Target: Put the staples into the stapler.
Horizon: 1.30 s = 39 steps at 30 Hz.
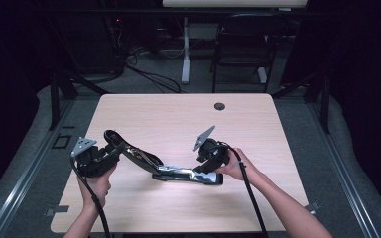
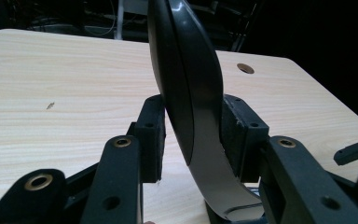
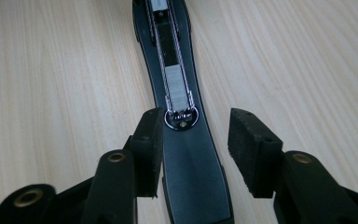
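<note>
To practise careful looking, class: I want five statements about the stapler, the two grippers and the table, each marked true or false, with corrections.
1. The stapler is swung open. True.
2. The left gripper clamps the stapler's raised top arm. True.
3. The right gripper is shut tight on the base. False: its fingers straddle the base with a gap showing.
4. The staple channel is covered. False: it lies exposed.
5. The table is bare metal. False: pale wood grain.
</note>
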Available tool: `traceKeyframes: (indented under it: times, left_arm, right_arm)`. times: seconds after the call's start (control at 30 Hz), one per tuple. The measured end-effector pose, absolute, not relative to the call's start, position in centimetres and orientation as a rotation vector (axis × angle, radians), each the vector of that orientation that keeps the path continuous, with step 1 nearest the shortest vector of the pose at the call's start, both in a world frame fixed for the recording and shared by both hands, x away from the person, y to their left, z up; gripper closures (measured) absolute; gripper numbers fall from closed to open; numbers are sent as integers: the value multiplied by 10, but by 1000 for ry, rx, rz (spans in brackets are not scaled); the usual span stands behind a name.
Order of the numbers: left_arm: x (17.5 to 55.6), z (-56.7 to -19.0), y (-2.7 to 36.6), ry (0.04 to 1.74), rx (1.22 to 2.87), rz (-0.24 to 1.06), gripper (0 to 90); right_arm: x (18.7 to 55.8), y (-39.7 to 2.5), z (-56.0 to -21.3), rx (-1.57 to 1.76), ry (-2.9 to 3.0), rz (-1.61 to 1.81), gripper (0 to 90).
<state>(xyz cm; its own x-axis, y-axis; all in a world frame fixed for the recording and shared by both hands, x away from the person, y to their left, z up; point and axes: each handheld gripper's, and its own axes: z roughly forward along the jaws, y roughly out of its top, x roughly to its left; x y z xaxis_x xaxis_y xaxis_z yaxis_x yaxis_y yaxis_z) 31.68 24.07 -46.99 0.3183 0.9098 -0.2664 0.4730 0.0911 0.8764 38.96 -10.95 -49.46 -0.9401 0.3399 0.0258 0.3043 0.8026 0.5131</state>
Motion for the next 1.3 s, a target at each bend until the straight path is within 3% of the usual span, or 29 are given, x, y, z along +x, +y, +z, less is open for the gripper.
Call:
traceKeyframes:
  times: [0.43,0.7,0.77,0.83,0.87,1.3]
  left_arm:
    - [316,-469,239,1305,1546,528,624]
    - [316,-469,239,1305,1546,531,624]
    - [316,-469,239,1305,1546,531,624]
    - [316,-469,239,1306,1545,531,624]
    - [316,-469,239,1306,1545,531,624]
    - [316,-468,237,1309,1547,538,624]
  right_arm:
    - [377,-136,-484,632,2910,530,522]
    - [374,-143,-477,602,2951,311,682]
    - [372,-145,-489,649,2934,544,715]
    - [371,-146,-491,652,2928,570,729]
    - [370,-144,-501,679,2875,767,729]
    - [369,-143,-501,669,2863,771,769]
